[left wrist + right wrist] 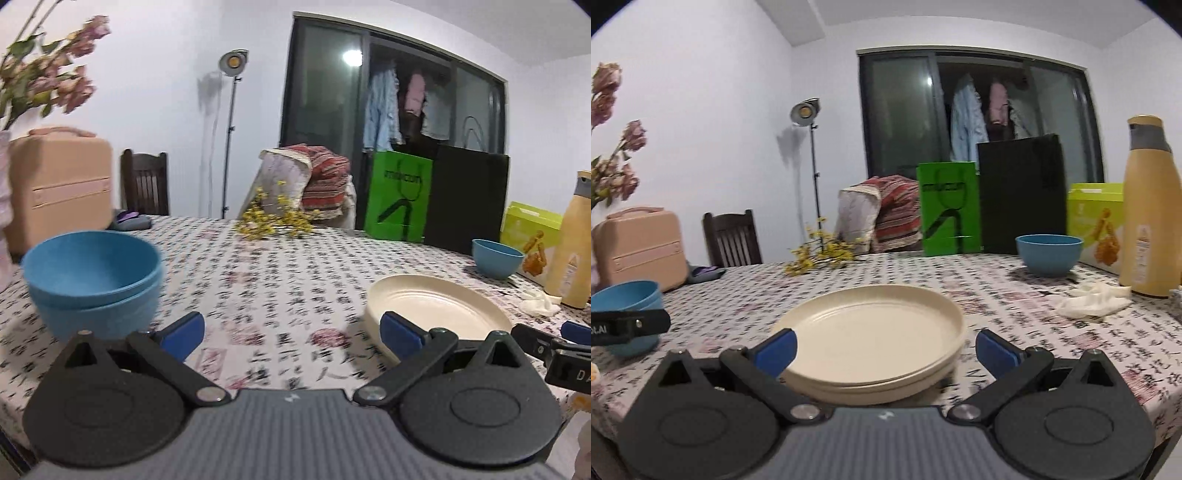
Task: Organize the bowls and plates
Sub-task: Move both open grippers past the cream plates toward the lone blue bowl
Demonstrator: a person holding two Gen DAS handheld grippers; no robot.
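Note:
Two stacked blue bowls [92, 280] sit on the patterned tablecloth at the left, just ahead of my left gripper's left finger. My left gripper [291, 334] is open and empty above the cloth. A stack of cream plates [436, 314] lies to its right. In the right wrist view the cream plates [871, 339] lie between the jaws of my right gripper [886, 350], which is open wide around them. A single blue bowl [1049, 254] stands at the far right, also shown in the left wrist view [496, 262]. The stacked blue bowls [626, 299] show at the left.
A yellow bottle [1148, 210], a green box [1097, 221] and a crumpled white cloth [1089, 301] are at the right. Green and black bags [949, 208] stand at the back. Yellow flowers [820, 253], a peach case [639, 247] and a chair [731, 238] are at the far left.

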